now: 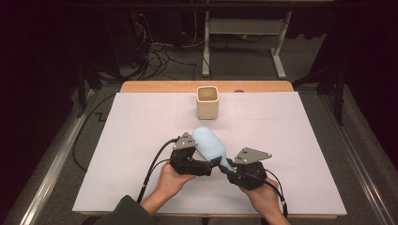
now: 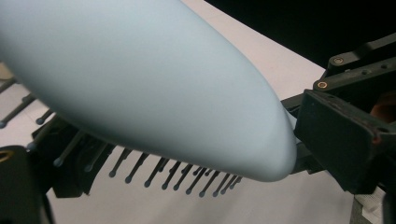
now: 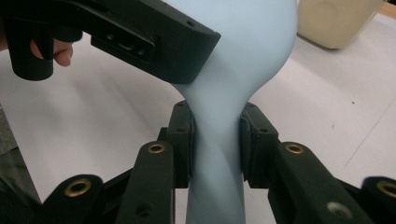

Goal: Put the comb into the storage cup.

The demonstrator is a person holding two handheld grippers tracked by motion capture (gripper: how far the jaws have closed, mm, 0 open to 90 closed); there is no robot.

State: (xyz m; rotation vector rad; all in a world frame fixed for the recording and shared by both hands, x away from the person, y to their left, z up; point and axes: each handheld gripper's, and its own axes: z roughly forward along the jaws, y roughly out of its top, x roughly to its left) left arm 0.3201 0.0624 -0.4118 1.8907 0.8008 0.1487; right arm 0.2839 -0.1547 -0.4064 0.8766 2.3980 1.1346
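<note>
While the pale blue hairbrush (image 1: 210,143) hangs just above the white worktop (image 1: 141,140), smooth-backed with dark ball-tipped bristles and no readable marking, the right tool (image 3: 216,135) is clenched on its narrow handle and the left tool (image 1: 199,161) sits at its bristled head, grip unclear.

Pale blue hairbrush (image 1: 210,143) with dark grey bristles (image 2: 159,172), black left gripper (image 1: 202,164) and black right gripper (image 1: 224,165) with grey plates and gold screws, cream cup (image 1: 207,102) near the far edge, plain white table (image 1: 291,140) with a light brown far rim
</note>
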